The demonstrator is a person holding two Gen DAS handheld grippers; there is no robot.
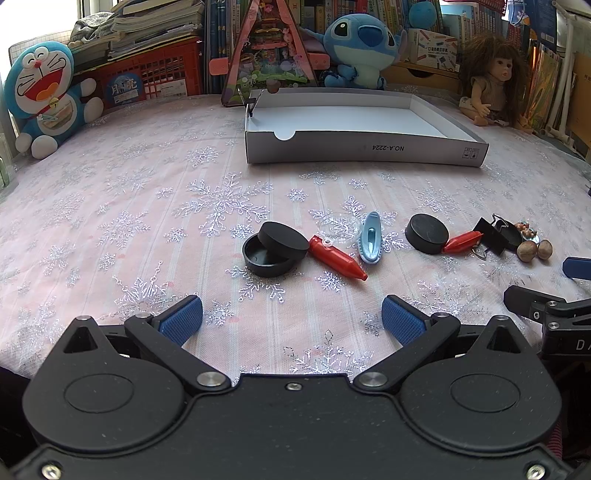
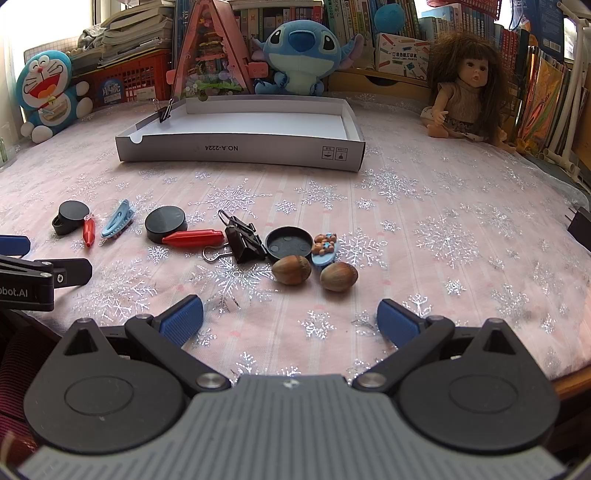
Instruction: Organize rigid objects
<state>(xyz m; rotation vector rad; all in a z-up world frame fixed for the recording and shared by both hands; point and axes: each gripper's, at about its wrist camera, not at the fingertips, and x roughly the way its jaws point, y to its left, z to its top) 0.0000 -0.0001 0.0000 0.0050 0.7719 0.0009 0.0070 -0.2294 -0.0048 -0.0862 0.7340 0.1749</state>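
Tablecloth [image 2: 443,221] bare at right | box [image 2: 240,151] rim far | left hand-held gripper [image 1: 291,319], right hand-held gripper [image 2: 290,319] wide apart, empty

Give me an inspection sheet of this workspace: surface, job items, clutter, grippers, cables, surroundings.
Surface: pink snowflake tablecloth, flat.
Job's things: white cardboard tray holds nothing but a small binder clip on its rim; loose in front lie black round cases, red pens, a blue clip, a large binder clip, two hazelnuts.
Clutter: nothing seen beyond these.
Grippers: left hand-held gripper and right hand-held gripper open, holding nothing.
Cables: nothing seen.
Surroundings: plush toys, doll, books.
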